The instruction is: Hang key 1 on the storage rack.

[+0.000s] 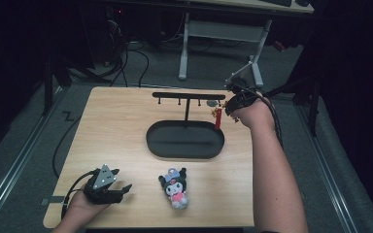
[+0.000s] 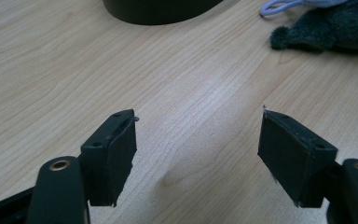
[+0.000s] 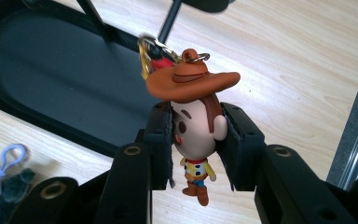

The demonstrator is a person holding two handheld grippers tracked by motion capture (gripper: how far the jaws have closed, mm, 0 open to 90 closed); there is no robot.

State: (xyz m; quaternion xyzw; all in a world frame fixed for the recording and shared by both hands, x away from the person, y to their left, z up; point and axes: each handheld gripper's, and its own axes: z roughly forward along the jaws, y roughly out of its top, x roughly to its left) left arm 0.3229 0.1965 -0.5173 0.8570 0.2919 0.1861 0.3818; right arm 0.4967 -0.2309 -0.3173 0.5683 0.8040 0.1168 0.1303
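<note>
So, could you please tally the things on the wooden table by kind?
Character keychains: 2, a brown-hatted cowboy figure and a dark plush doll
Black hook stands with oval tray: 1
Total: 3

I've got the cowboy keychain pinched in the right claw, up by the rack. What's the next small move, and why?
Probably ease the right claw toward the end peg of the black rack so the keychain's ring lines up with it. The cowboy keychain is gripped by its head with the ring free on top, and in the high view it hangs beside the rack's right end, not yet hooked.
</note>
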